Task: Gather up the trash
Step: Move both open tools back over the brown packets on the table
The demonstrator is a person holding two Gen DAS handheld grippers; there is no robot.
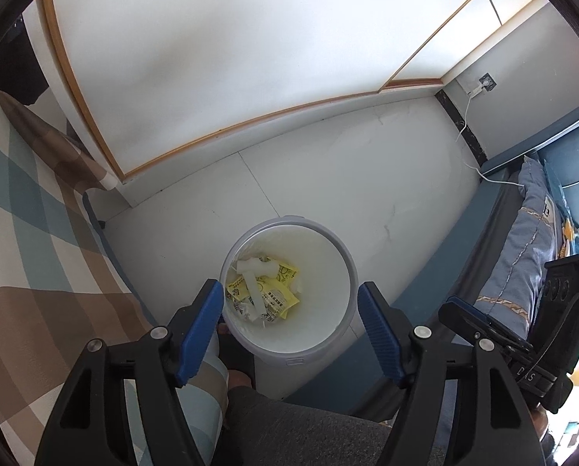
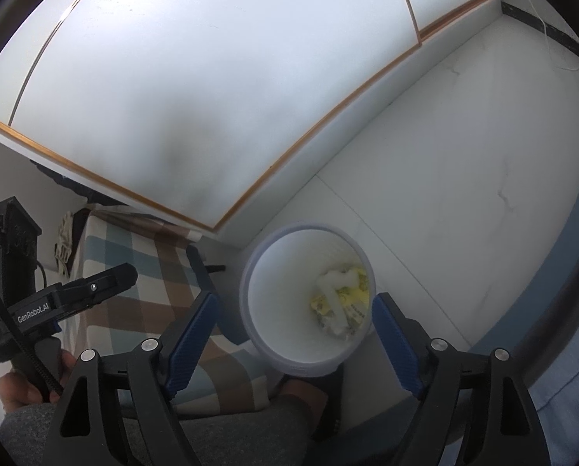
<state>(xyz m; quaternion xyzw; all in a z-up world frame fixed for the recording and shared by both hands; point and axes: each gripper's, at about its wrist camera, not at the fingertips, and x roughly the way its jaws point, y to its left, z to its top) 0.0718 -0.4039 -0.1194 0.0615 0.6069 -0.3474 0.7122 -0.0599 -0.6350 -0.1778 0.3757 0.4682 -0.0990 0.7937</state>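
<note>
A round white plastic waste bin (image 1: 289, 287) stands upright on the pale tiled floor (image 1: 367, 163), mouth facing up, between a plaid-covered bed (image 1: 29, 256) and a blue-grey bed (image 1: 522, 233). Yellow printed wrappers (image 1: 278, 291) and white paper scraps (image 1: 256, 272) lie at its bottom. The left tool (image 1: 291, 306) and the right tool (image 2: 295, 324) both hang above it, jaws spread and empty. Only the left view shows a wall socket with a white cable (image 1: 480, 87).

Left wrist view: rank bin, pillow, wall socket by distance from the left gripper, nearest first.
From the left gripper:
1. bin, directly below the open fingers, centre.
2. pillow, on the bed at right.
3. wall socket, far corner, upper right.
</note>
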